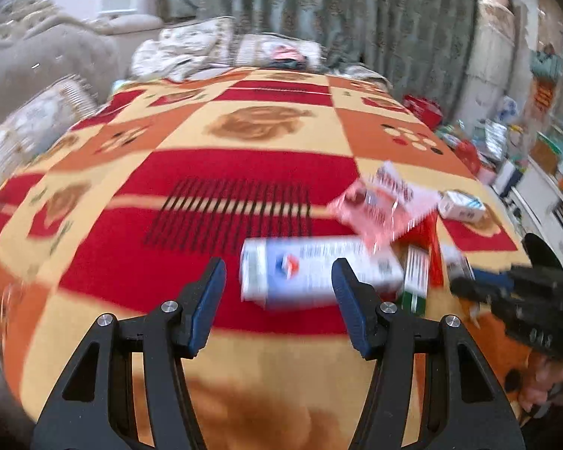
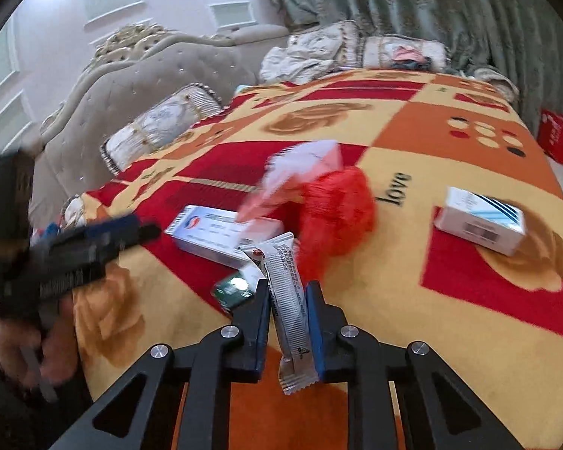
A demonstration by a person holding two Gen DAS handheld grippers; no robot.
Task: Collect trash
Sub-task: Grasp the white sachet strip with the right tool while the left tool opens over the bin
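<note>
While the right gripper (image 2: 287,300) is clamped on a silver sachet (image 2: 291,307), the left gripper (image 1: 277,281) stands released with nothing between its pads, above the patterned blanket (image 1: 244,172). Ahead of it lie a long white box (image 1: 311,270), a pink wrapper (image 1: 386,202) and a small white carton (image 1: 461,206).

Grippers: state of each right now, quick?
Left gripper: open, holding nothing.
Right gripper: shut on a silver sachet.
</note>
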